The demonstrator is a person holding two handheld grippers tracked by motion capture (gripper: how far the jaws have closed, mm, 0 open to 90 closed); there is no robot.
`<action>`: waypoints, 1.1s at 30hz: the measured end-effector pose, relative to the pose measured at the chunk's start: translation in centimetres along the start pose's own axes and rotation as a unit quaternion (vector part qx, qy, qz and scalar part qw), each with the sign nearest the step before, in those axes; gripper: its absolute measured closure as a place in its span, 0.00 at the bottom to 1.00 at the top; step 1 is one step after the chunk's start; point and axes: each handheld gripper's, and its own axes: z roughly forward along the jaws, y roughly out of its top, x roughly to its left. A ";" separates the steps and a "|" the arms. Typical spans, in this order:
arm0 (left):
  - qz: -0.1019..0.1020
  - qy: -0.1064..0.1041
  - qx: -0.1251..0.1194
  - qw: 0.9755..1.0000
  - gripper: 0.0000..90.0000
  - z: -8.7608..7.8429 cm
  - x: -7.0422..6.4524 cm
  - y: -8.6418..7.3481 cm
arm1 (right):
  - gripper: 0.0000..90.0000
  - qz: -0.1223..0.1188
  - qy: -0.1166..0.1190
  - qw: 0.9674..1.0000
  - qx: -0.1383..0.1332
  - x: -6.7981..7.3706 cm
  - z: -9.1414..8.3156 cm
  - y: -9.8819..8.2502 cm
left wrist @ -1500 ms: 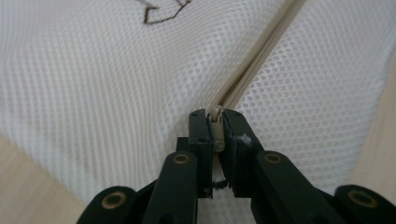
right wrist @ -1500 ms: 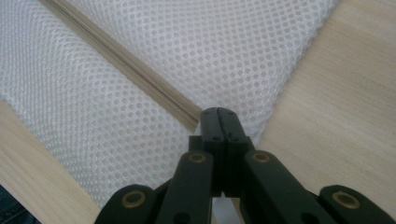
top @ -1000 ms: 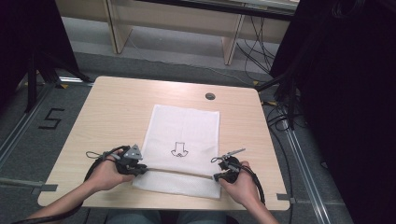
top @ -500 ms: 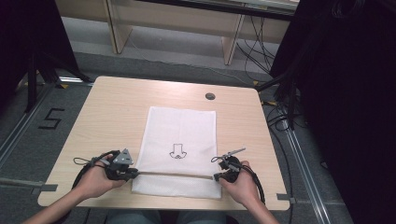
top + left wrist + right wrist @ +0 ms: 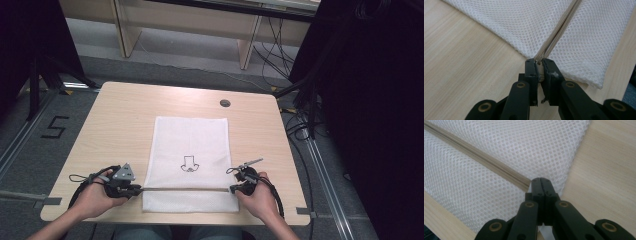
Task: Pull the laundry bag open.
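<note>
Hand-held gripper (image 5: 540,65) on beige zipper (image 5: 559,32)

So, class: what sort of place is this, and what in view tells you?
Probably a lab recording station: a bare wooden table, cables trailing on the floor, and a floor marking "5" beside it.

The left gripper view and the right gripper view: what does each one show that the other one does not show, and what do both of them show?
Only the left gripper view: the left gripper clamped on the zipper pull, with the zipper parted just beyond it, and a corner of the bag.

Only the right gripper view: the right gripper shut on the bag's edge beside the closed zipper end.

Both: the white mesh laundry bag, its beige zipper and the wooden table.
</note>
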 end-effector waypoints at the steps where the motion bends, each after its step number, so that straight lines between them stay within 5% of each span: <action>1: 0.003 0.000 0.000 1.000 0.91 0.1 0.0 0.0 | 1.00 -0.009 -0.001 1.000 -0.004 -0.2 0.0 0.0; 10: -0.007 0.001 0.005 1.000 0.91 0.5 0.1 -0.3 | 1.00 -0.007 0.000 1.000 -0.006 -0.1 0.0 -0.1; 15: -0.011 0.000 -0.017 1.000 0.90 0.4 0.2 -0.3 | 1.00 -0.010 0.004 1.000 -0.005 -0.3 0.0 -0.1; 18: -0.036 0.002 -0.040 0.999 0.75 0.4 0.2 -0.2 | 0.97 -0.002 0.013 1.000 -0.012 -0.6 0.0 -0.2; 20: -0.038 0.003 -0.059 0.998 0.67 0.0 0.2 0.2 | 0.86 0.009 0.013 1.000 -0.007 -0.7 -0.2 -0.2; 22: -0.045 0.004 -0.076 0.996 0.60 -0.3 0.0 0.5 | 0.83 -0.007 0.020 0.999 -0.031 -0.5 -0.7 -0.3; 23: -0.050 0.008 -0.085 0.995 0.58 -0.3 0.0 0.6 | 0.83 0.003 0.016 0.999 -0.030 -0.3 -0.9 -0.4; 24: -0.039 0.009 -0.089 0.995 0.56 -0.5 0.1 0.7 | 0.81 -0.009 0.019 0.999 -0.041 -0.4 -1.1 -0.4; 26: -0.046 0.015 -0.102 0.994 0.52 -0.6 0.0 0.8 | 0.78 -0.006 0.021 0.998 -0.053 -0.4 -1.6 -0.5; 28: -0.067 0.015 -0.128 0.989 0.48 -0.8 -0.2 0.9 | 0.74 -0.007 0.018 0.997 -0.068 -0.7 -2.0 -0.6; 29: -0.064 0.016 -0.129 0.989 0.47 -1.1 -0.1 1.0 | 0.73 0.004 0.023 0.997 -0.076 -0.6 -2.1 -0.7; 30: -0.082 0.019 -0.148 0.985 0.46 -1.5 -0.3 1.1 | 0.72 0.000 0.021 0.997 -0.070 -0.8 -2.3 -0.8; 31: -0.084 0.023 -0.153 0.984 0.45 -1.8 -0.4 1.1 | 0.71 0.000 0.026 0.996 -0.087 -0.9 -2.4 -1.0; 33: -0.100 0.024 -0.169 0.980 0.45 -2.5 -0.7 0.8 | 0.70 0.001 0.026 0.996 -0.081 -1.0 -2.9 -1.1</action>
